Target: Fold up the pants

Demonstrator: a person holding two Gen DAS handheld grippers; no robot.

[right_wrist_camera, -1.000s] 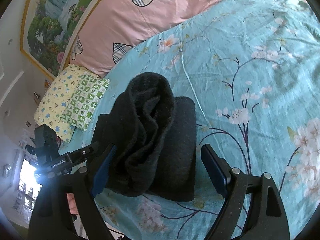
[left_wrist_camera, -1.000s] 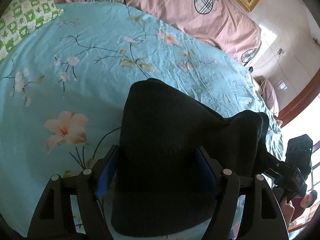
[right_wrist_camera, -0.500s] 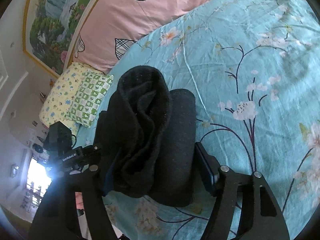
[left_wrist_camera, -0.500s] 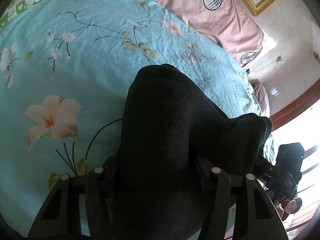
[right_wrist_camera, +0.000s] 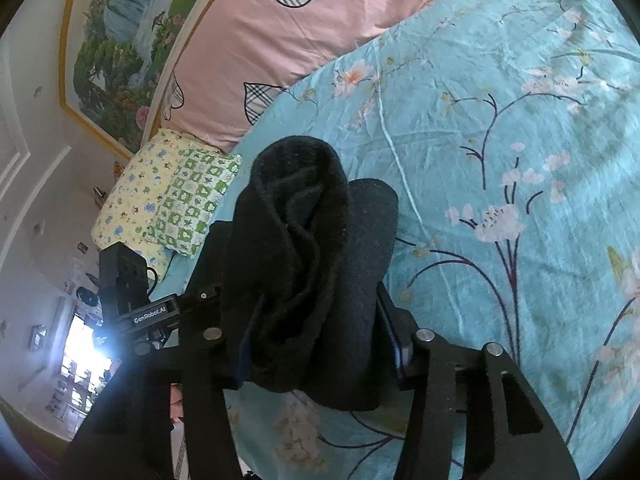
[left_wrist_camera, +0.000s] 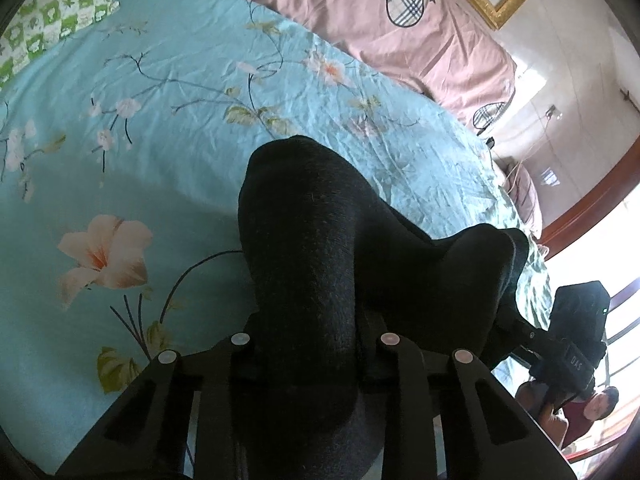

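Both your left gripper (left_wrist_camera: 310, 344) and right gripper (right_wrist_camera: 320, 332) are closing their fingers on the pants (right_wrist_camera: 316, 272); a shallow pinch lets inner layers slip onto the bed (right_wrist_camera: 500, 128).

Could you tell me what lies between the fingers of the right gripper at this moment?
In the right wrist view, the folded black pants fill the gap of the right gripper, whose jaws are closing on them.
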